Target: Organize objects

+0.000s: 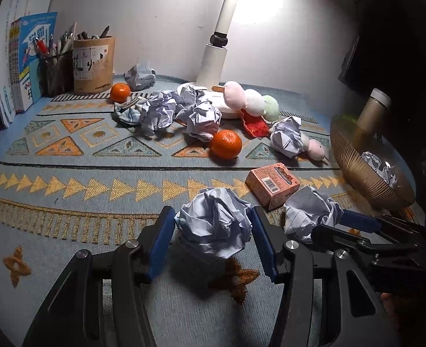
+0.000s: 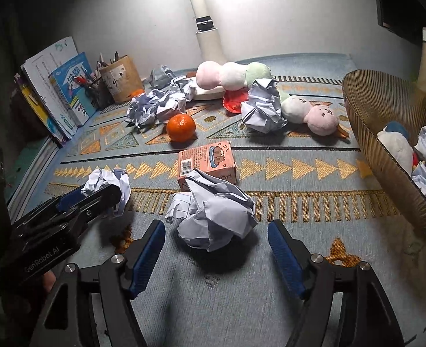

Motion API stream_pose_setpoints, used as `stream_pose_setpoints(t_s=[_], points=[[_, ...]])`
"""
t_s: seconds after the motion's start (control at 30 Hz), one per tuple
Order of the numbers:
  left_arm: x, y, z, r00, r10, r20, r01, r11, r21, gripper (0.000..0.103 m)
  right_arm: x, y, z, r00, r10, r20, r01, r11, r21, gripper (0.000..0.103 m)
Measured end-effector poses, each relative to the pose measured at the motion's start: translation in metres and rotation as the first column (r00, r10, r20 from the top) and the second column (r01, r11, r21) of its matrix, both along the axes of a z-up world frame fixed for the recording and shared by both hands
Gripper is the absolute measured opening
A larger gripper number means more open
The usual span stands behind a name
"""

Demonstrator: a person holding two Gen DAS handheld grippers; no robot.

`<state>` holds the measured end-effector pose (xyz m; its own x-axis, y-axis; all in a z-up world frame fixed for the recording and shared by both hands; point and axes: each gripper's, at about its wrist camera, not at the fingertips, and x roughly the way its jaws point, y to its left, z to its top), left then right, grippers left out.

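At the far left, a row of glossy paperback books [image 1: 19,66] is stood upright against the wall, with a black wire-mesh pen cup [image 1: 55,70] and a tan cardboard pen tube [image 1: 94,63] beside them — apparently the part of the bench already in order. Further right, a blue woven mat with orange triangles [image 1: 68,173] is strewn with crumpled white paper; one smooth orange mandarin [image 1: 226,144] lies mid-mat.

The left gripper [image 1: 213,231] is closed on a crumpled ball of lined white paper [image 1: 213,225], both blue ribbed pads being pressed into its creased sides, probably for carrying to the basket. Just right of it, a pink cardboard box with a barcode [image 2: 205,164] is touched by a second, looser wad of squared paper [image 2: 216,217]. This wad is straddled by the right gripper [image 2: 216,251], whose pads are held clear of it — open. At the far right, a ribbed golden basket [image 2: 386,156] already holds paper and a plush toy.
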<state>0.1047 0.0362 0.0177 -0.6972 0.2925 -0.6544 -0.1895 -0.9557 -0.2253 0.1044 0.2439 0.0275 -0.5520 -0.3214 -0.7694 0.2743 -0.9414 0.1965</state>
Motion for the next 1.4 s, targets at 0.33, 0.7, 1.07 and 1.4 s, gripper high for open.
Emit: stream_pose_setpoints(t_s=[0.33,0.7,1.07,1.4], points=[[0.001,0.008,0.001,1.000,-0.013,-0.005,0.013,0.999,-0.039,0.051,-0.002,0.002,0.004,1.000,-0.009,-0.025,0.008,1.000,-0.023,0.048],[-0.024,0.109,0.091,0.956,-0.269,-0.114,0.272,0.962,0.015,0.051,0.004,0.121,0.109,0.928,-0.285,-0.240,0.280,0.958,-0.056,0.049],[-0.084,0.226,0.071,0.913,-0.406,-0.040,0.408,0.908,0.093,0.056,-0.045,0.221,0.094,0.866,-0.479,-0.144,0.478,0.877,-0.045,0.056],[-0.092,0.208,0.060,0.932,-0.363,0.003,0.359,0.923,0.140,0.081,-0.037,0.218,0.089,0.870,-0.471,-0.146,0.465,0.882,-0.077,0.066]])
